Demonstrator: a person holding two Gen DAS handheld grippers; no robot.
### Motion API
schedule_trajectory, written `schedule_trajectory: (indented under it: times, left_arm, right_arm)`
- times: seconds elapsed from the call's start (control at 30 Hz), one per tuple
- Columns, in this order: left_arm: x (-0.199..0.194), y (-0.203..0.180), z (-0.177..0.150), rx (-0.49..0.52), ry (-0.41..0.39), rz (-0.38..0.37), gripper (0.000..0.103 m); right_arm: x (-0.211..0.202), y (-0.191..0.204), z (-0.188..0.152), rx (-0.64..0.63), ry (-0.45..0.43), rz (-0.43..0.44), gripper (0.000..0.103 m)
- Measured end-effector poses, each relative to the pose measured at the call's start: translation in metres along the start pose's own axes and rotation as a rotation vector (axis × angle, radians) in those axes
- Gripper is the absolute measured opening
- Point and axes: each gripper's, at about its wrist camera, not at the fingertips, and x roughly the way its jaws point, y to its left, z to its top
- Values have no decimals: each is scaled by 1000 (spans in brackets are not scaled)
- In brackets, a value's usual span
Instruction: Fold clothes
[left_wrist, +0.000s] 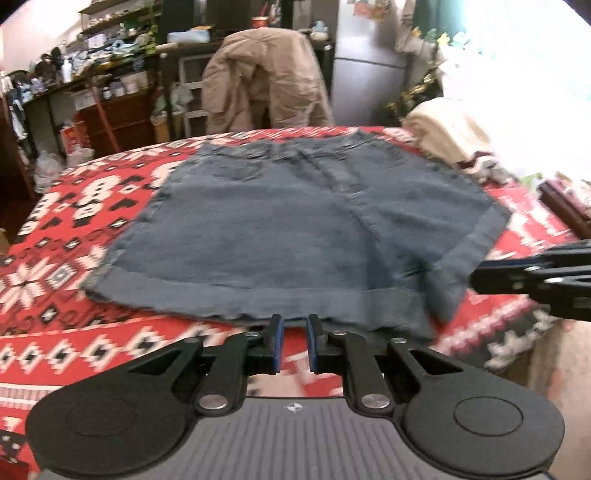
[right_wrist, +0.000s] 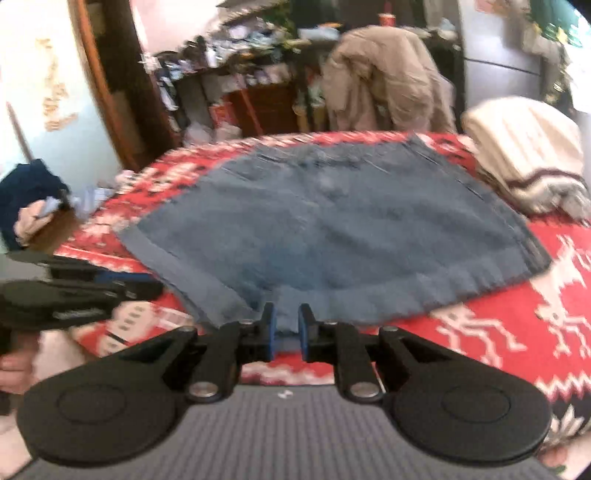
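**Denim shorts laid flat, both grippers at the near hem**

Denim shorts (left_wrist: 295, 229) lie spread flat in the middle of a surface covered by a red patterned cloth (left_wrist: 92, 206). The waistband points toward the far edge and the two cuffed leg hems toward the near edge. Spread out like this, with no layer doubled over, the shorts look ready for a first fold that has not yet been made.

At the far right corner of the surface sits a cream folded garment (right_wrist: 524, 147), probably set aside there to keep the middle free. Beyond the far edge, a tan jacket (left_wrist: 264, 77) hangs over a chair, with cluttered shelves behind it.

Nearest the viewer are the two tools. The left gripper (left_wrist: 294, 330) hovers just at the near hem of the left leg; its blue pads stand a narrow gap apart with only the red cloth visible between them, so it is released and grasping nothing. The right gripper (right_wrist: 284, 320) is at the near edge too, lined up with the crotch between the two legs. Its pads are likewise narrowly parted; denim shows in the gap, but the pads do not appear to press on it. Both views are blurred.
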Motion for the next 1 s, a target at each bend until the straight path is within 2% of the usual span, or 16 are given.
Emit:
schedule_trajectory:
  times: [0.1, 0.33, 0.47, 0.6, 0.67, 0.73, 0.8, 1.0]
  left_arm:
    - [5, 20, 0, -35, 0, 45, 14]
    - [17, 73, 6, -167, 14, 107, 14]
    - [19, 95, 13, -260, -20, 163, 14]
    - [25, 108, 21, -313, -42, 160, 14]
    - [32, 111, 23, -305, -38, 167, 10]
    - [37, 111, 24, -269, -44, 209, 5]
    - [40, 113, 25, -242, -45, 240, 6]
    - [39, 111, 26, -186, -34, 259, 6]
  right_arm:
    - [12, 25, 1, -48, 3, 40, 15]
    - [47, 59, -10, -116, 43, 15, 15]
    - [51, 65, -7, -142, 37, 16, 15]
    - [57, 63, -6, -142, 48, -1, 15]
    - [59, 61, -5, -129, 54, 1, 15]
    - [61, 60, -5, -133, 57, -6, 15]
    - [62, 60, -6, -138, 59, -8, 15]
    - [65, 50, -10, -104, 79, -3, 13]
